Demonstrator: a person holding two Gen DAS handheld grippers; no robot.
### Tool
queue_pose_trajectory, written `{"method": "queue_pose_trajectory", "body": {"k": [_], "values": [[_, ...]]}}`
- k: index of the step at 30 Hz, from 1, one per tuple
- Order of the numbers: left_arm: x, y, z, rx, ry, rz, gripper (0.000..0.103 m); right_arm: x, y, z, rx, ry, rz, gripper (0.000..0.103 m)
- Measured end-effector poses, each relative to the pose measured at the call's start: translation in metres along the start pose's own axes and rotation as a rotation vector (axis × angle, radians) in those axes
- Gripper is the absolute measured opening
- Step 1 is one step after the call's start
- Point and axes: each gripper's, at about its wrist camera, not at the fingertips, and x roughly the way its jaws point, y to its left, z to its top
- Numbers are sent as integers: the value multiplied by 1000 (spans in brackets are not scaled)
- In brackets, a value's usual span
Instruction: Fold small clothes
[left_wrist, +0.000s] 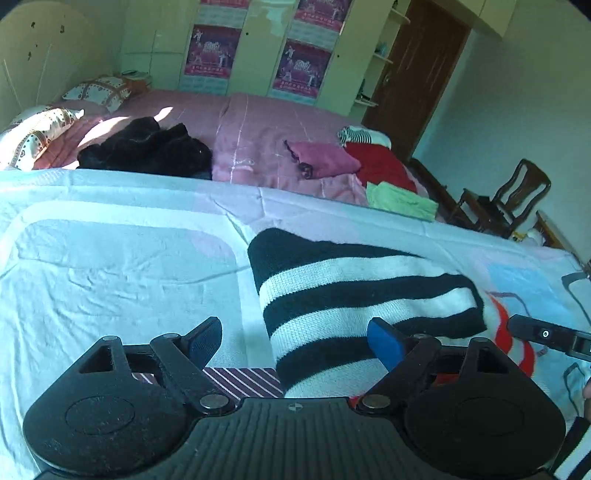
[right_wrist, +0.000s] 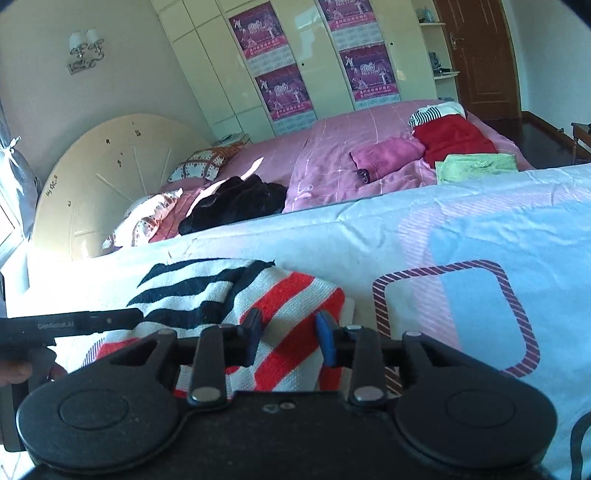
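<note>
1. We work over a pale sheet (left_wrist: 110, 266) on the bed; smooth cloth could slide.
2. The striped sweater (left_wrist: 354, 295) lies folded there; a careless tug may undo it.
3. Our left claw (left_wrist: 295, 343) gapes, empty.
4. Our right claw (right_wrist: 290, 332) stands half apart astride the red stripes; whether it pinches, we cannot tell.

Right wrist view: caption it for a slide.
Right tongs parted over the red-striped end of a striped knit lying on the pale sheet.

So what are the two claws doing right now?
Left claw: open, over the striped knit, not gripping.
Right claw: half open above the knit, pads not pressing it.
</note>
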Motion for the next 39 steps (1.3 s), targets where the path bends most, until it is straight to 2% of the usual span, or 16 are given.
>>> {"method": "queue_pose_trajectory", "body": {"k": [2,5,8,10,13,14,15,18,25,28,31,32,33,35,37,39], "values": [[9,5,1,2,14,0,90,8,-1,3,3,24,-5,35],[13,9,0,18,14,-9,90,13,-2,5,-26,38,-10,12],[5,1,0,66,-23,25,89,4,-4,6,-47,-9,-12,9],[11,-1,-3,94,-13,50,90,14,-6,-1,-73,22,-35,9],[9,2,-2,57,-2,46,91,17,-8,-2,-58,40,-29,11],[6,2,-1,52,0,48,90,13,-8,1,-47,43,-27,15],[-1,2,-2,50,-3,39,90,5,-7,3,-47,32,-31,26],[-32,5,-13,30,-50,-11,84,-29,-8,1,-43,-6,4,40],[-96,-2,-68,2,-59,-136,84,-92,-15,-42,91,52,141,38],[-103,-8,-92,0,-30,-155,84,-99,-9,-59,157,97,217,39],[-101,-9,-105,-35,1,-182,84,-94,2,-64,152,137,209,38],[-100,-10,-110,-28,8,-178,84,-91,5,-65,146,148,204,31],[-100,-11,-112,-16,14,-161,84,-91,8,-68,139,138,207,15],[-103,-10,-116,-18,18,-158,84,-94,7,-69,160,117,248,9],[-106,-7,-118,-19,19,-163,84,-105,1,-73,205,68,315,8],[-107,-5,-123,-20,24,-167,84,-110,-6,-82,241,51,320,8]]}}
